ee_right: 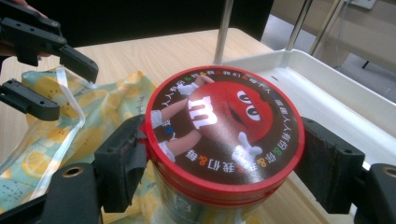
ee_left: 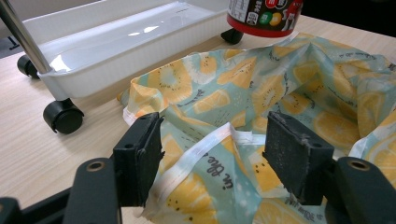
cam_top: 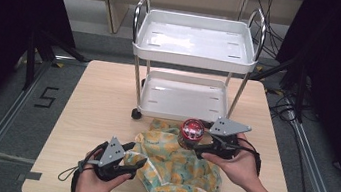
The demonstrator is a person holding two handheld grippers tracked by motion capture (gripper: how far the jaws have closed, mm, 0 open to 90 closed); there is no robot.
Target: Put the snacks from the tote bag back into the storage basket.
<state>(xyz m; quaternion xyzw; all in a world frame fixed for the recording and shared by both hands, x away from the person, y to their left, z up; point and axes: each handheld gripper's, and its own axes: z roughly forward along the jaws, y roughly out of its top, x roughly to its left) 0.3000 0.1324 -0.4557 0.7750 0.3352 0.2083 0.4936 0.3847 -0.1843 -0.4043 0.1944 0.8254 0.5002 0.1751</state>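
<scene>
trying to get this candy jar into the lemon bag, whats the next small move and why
Probably close the left gripper on the bag's white-edged rim and lift it to open the mouth. That rim lies between its open jaws, ungripped, and the bag lies slack on the table. The right gripper already clamps the red-lidded jar beside it.

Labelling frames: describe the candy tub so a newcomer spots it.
Start at the white cart on the wooden table. In front of its lower tray lies a lemon-print bag; the candy tub stands at its far edge between the right tongs. Its round red lid stands out.
</scene>
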